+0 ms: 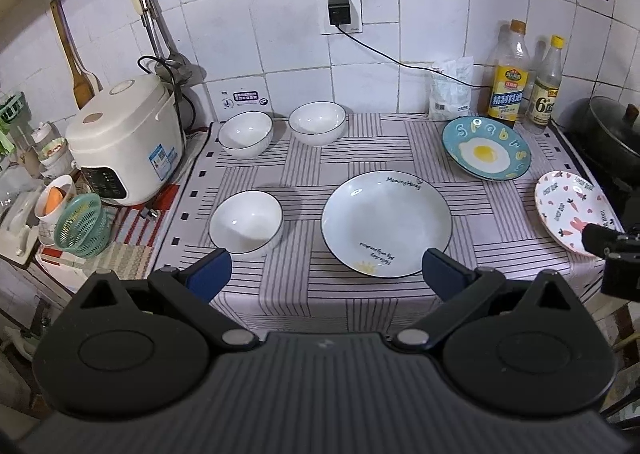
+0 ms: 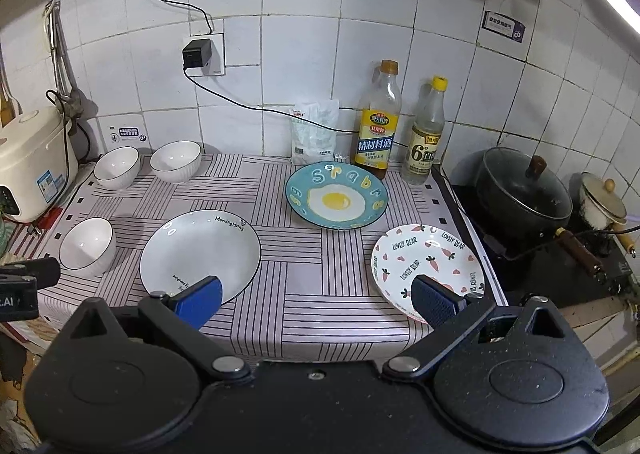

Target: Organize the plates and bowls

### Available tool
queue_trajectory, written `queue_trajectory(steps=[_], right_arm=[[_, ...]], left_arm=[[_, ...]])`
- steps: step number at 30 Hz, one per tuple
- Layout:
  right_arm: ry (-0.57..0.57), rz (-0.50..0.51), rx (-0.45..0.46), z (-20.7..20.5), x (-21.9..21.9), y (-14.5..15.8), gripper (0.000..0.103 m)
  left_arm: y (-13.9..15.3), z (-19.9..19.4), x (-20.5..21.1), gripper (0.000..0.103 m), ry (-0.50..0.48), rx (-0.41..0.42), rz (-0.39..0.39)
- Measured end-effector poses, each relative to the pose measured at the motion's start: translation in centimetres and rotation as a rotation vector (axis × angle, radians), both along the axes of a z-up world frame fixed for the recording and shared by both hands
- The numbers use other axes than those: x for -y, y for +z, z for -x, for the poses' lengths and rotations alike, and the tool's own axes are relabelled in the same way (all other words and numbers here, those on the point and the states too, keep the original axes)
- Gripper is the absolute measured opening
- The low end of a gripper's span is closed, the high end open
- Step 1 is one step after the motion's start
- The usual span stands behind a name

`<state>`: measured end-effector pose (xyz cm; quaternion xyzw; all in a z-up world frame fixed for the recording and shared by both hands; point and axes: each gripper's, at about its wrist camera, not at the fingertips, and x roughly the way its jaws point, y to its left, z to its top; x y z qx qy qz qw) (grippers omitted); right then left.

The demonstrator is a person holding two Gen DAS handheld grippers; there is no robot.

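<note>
Plates and bowls lie apart on the striped tablecloth (image 1: 360, 302): three white ceramic bowls (image 1: 246, 221) at left, a large white dark-rimmed plate (image 1: 386, 224) in the middle, a blue fried-egg plate (image 2: 337, 195) behind, a pink carrot-print plate (image 2: 426, 258) at right. Left gripper (image 1: 325, 274) and right gripper (image 2: 316, 300) hover wide open, empty. Only the right wrist view shows the lidded black pot (image 2: 524, 190); only the left shows the green mesh basket (image 1: 82, 226).

Left tongs (image 1: 326, 274) and right tongs (image 2: 316, 300) both gape wide, level, holding nothing.

Teal egg-print plate (image 2: 337, 196); pink carrot-print plate (image 2: 426, 258); white striped cloth (image 2: 304, 294).
</note>
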<state>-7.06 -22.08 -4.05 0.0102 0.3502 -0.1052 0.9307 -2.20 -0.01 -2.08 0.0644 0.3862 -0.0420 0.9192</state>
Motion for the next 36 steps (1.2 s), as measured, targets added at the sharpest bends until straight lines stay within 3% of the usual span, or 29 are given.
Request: queue_trajectory(steps=[5,14,19,22,24,27,32,36], right_arm=[[-0.004,0.024,-0.003,0.1,-0.1,-0.1,0.102],[0.028,0.036,0.007,-0.5,0.5,-0.6,0.102],[0.104,0.072,0.082,-1.2,0.1,-1.9,0.102],[0.213,0.041,0.13,-2.5,0.1,-4.1,0.102],[0.256,-0.034,0.13,-3.9,0.5,-6.1,0.101],[0.269,-0.119,0.108,-6.2,0.4,-9.0,0.097],[0.303,-0.141,0.054,-9.6,-0.8,-13.0,0.094],[0.274,-0.215,0.005,-12.3,-0.6,-16.5,0.087]], left_arm=[[-0.1,-0.1,-0.3,0.103,0.018,-0.01,0.067],[-1.0,-1.9,0.1,0.102,-0.009,-0.031,0.079],[-2.8,-4.0,0.1,0.1,-0.023,-0.026,0.079],[-4.6,-5.7,-0.1,0.096,-0.02,-0.033,0.081],[-6.3,-7.1,-0.2,0.095,-0.03,-0.053,0.084],[-9.1,-9.0,-0.4,0.093,-0.034,-0.113,0.096],[-13.6,-11.8,-0.9,0.093,-0.014,-0.16,0.113],[-16.8,-13.8,-1.0,0.093,-0.032,-0.202,0.166]])
